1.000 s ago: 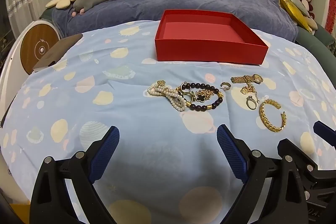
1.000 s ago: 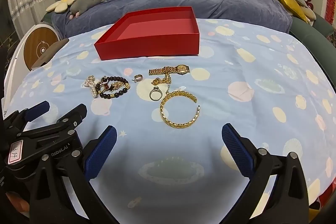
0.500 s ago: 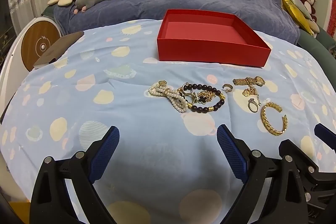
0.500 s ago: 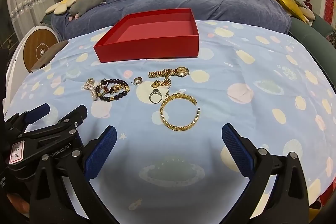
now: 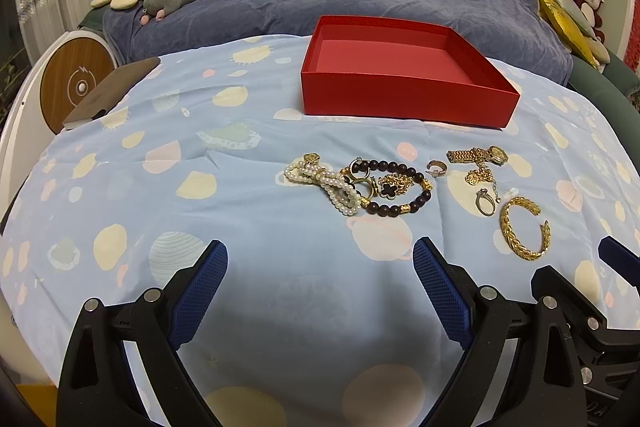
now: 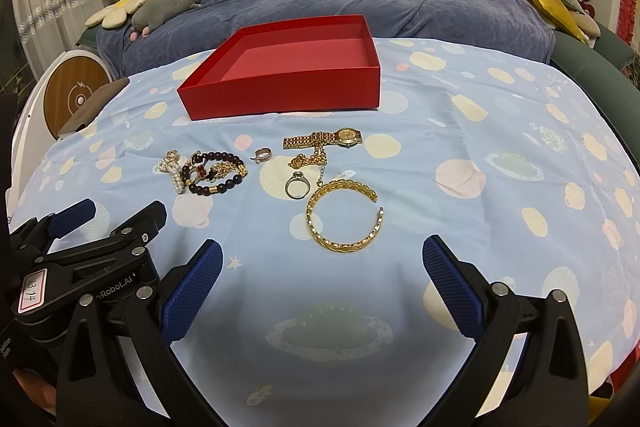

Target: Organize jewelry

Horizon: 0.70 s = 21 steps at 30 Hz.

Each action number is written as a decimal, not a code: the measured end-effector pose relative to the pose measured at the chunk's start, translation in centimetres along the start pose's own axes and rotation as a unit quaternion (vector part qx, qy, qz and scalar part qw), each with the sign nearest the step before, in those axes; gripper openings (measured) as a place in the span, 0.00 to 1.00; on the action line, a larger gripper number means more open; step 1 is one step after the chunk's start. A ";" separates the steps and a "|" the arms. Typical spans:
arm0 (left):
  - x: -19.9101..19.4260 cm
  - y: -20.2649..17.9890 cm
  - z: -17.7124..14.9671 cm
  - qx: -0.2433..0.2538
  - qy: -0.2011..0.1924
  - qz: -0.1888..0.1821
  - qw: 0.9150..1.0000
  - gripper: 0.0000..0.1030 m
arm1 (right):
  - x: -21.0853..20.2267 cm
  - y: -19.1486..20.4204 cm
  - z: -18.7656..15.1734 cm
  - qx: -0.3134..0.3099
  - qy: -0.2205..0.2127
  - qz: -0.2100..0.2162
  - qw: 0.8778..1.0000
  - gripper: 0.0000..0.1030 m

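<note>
Right wrist view: the right tongs (image 6: 320,287) hang spread and empty, the gold cuff bracelet (image 6: 343,215) lying on the desk (image 6: 500,147) just ahead between their tips, its gap facing right; the left tongs (image 5: 320,291), also spread, sit farther from it, nearer the beaded bracelet (image 5: 396,187), with the red box (image 6: 288,79) beyond

Matt red cardboard box (image 5: 404,99) on a soft printed cotton sheet (image 5: 200,211); shiny gold metal bangle (image 6: 344,215) and watch (image 6: 324,139), glossy pearl strand (image 5: 324,183), polished dark bead bracelet (image 5: 396,191), textured blue rubber pads (image 6: 192,291) on matt black plastic
</note>
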<state>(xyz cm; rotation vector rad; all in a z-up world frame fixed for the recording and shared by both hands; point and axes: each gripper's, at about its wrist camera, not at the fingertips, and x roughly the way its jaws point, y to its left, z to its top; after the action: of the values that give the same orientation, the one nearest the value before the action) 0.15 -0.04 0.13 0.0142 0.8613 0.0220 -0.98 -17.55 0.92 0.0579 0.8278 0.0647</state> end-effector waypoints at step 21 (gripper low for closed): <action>0.6 0.2 0.0 -0.005 0.003 -0.002 1.000 0.89 | 0.1 0.0 0.0 0.001 0.001 0.000 1.000 0.95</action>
<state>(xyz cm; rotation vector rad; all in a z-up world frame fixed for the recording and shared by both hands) 0.50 0.20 -0.30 0.0040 0.8678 0.0226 -0.86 -17.53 0.84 0.0596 0.8292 0.0642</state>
